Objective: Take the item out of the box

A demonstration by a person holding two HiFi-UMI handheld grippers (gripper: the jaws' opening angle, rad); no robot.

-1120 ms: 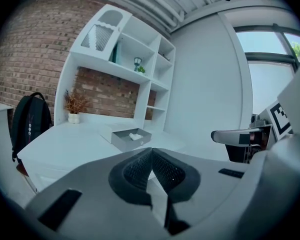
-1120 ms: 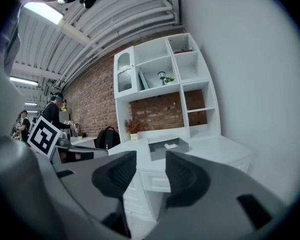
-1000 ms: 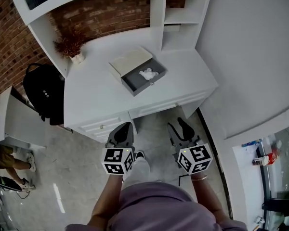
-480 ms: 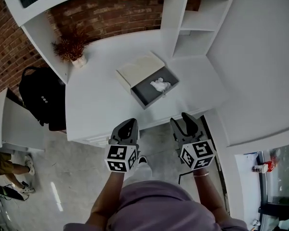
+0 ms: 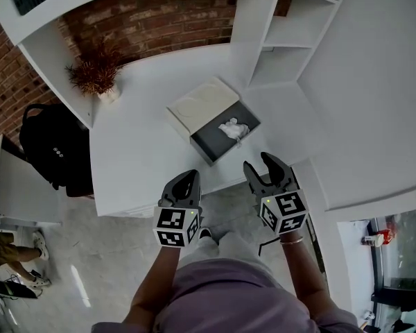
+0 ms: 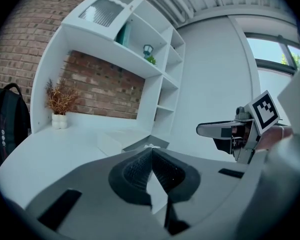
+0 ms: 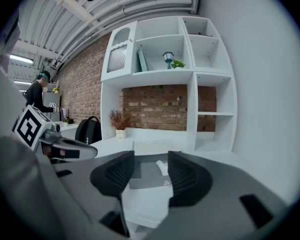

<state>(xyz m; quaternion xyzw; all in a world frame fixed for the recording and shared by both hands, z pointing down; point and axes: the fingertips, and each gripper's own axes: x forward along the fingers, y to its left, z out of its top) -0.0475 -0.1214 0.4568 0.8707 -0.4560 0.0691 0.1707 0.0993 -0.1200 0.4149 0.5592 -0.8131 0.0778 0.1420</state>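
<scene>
On the white desk [image 5: 145, 151] lies an open box [image 5: 209, 140] with a dark grey inside, its pale lid [image 5: 201, 103] folded back to the far left. A crumpled white item [image 5: 234, 128] rests in the box's far right corner. My left gripper [image 5: 183, 180] hovers at the desk's front edge, shut and empty, left of the box. My right gripper [image 5: 258, 164] is just short of the box's near corner; its jaws have just been opening and nothing is between them. The right gripper view looks past the right gripper [image 7: 151, 163] at the box [image 7: 142, 176] and the item [image 7: 162, 167].
A dried plant in a white pot [image 5: 97, 76] stands at the desk's back left. White shelves [image 5: 281, 37] rise at the back right against a brick wall. A black backpack [image 5: 54, 151] sits left of the desk. A person's legs [image 5: 10, 245] show at the far left.
Both grippers have moved forward to the desk's front edge, and the box now lies closer to them. The right gripper's jaws stand wider apart than before.
</scene>
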